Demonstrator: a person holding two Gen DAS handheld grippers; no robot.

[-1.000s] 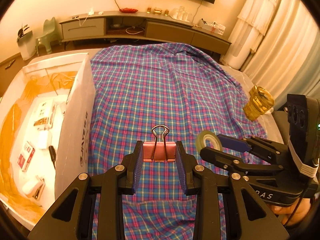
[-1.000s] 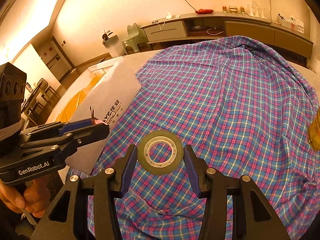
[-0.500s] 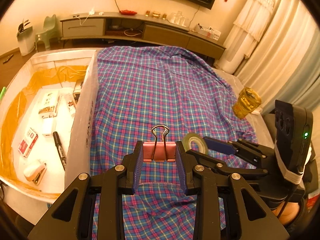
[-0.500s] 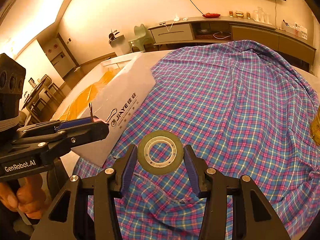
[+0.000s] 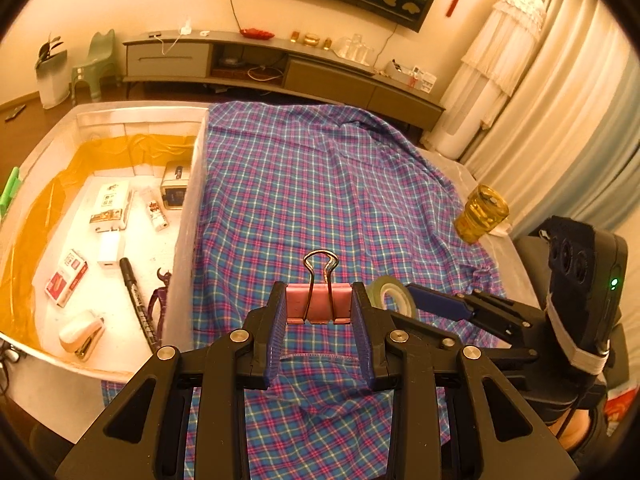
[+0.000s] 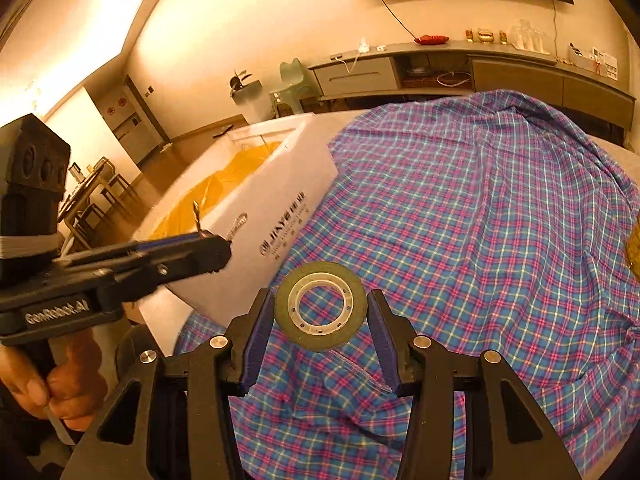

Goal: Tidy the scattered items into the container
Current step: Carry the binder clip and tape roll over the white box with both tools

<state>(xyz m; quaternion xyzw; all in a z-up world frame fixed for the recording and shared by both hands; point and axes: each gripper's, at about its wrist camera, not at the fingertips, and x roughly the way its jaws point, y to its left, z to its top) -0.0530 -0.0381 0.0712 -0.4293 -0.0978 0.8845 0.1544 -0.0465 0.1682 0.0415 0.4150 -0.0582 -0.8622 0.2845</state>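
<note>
My left gripper (image 5: pixel 320 312) is shut on a pink binder clip (image 5: pixel 319 304) with its wire handles pointing away, held above the plaid cloth (image 5: pixel 320 184). My right gripper (image 6: pixel 321 312) is shut on a roll of clear tape (image 6: pixel 321 306), its hole facing the camera; the tape roll (image 5: pixel 394 294) also shows just right of the clip in the left wrist view. The white box (image 5: pixel 188 220) with a yellow liner stands to the left, holding several small items. In the right wrist view the left gripper (image 6: pixel 200 248) hangs in front of the box's (image 6: pixel 280 208) printed side.
Inside the box lie a black marker (image 5: pixel 138 304), a stapler (image 5: pixel 80 334), small packets and a purple figure. A yellow jar (image 5: pixel 480 214) stands at the cloth's right edge. A low cabinet (image 5: pixel 280 68) runs along the far wall. A hand (image 6: pixel 52 384) grips the left tool.
Both grippers have risen and pulled back with the clip and tape still held. The box interior has come more into view on the left.
</note>
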